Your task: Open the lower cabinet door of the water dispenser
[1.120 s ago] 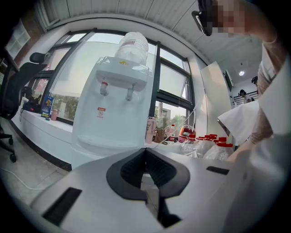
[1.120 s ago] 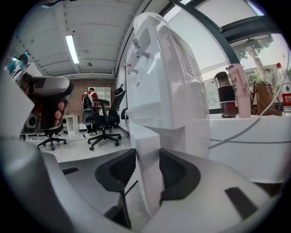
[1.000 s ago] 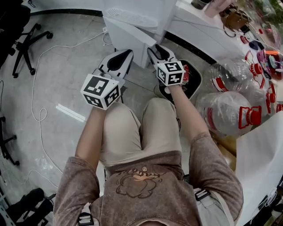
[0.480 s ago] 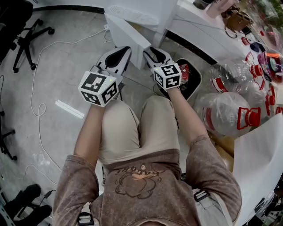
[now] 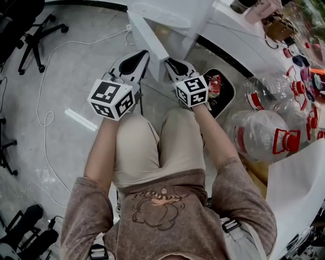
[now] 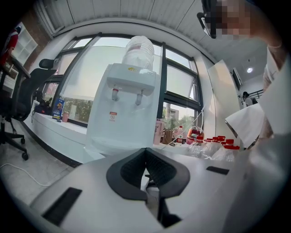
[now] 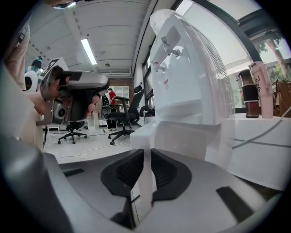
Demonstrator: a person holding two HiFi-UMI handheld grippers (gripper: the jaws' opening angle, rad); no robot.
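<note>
The white water dispenser [image 5: 170, 15] stands ahead, bottle on top in the left gripper view [image 6: 127, 100]. Its lower cabinet door [image 5: 148, 36] juts out ajar toward me. My right gripper [image 5: 170, 63] is at the door's free edge; in the right gripper view the thin white door edge [image 7: 146, 136] fills the gap of the right gripper [image 7: 147, 154], whose jaws are closing, pads against it. My left gripper [image 5: 140, 55] hovers left of the door, shut and empty [image 6: 145, 150], pointing at the dispenser's front.
A black bin [image 5: 222, 94] with red wrappers sits right of my knee. Large clear water bottles [image 5: 261, 132] with red caps lie at the right. Office chairs [image 5: 35, 35] and a white cable [image 5: 45, 119] are on the floor at left. A white counter [image 5: 228, 25] runs behind.
The right gripper has moved forward and left to the door's edge and its jaws have narrowed around it. The left gripper has hardly moved.
</note>
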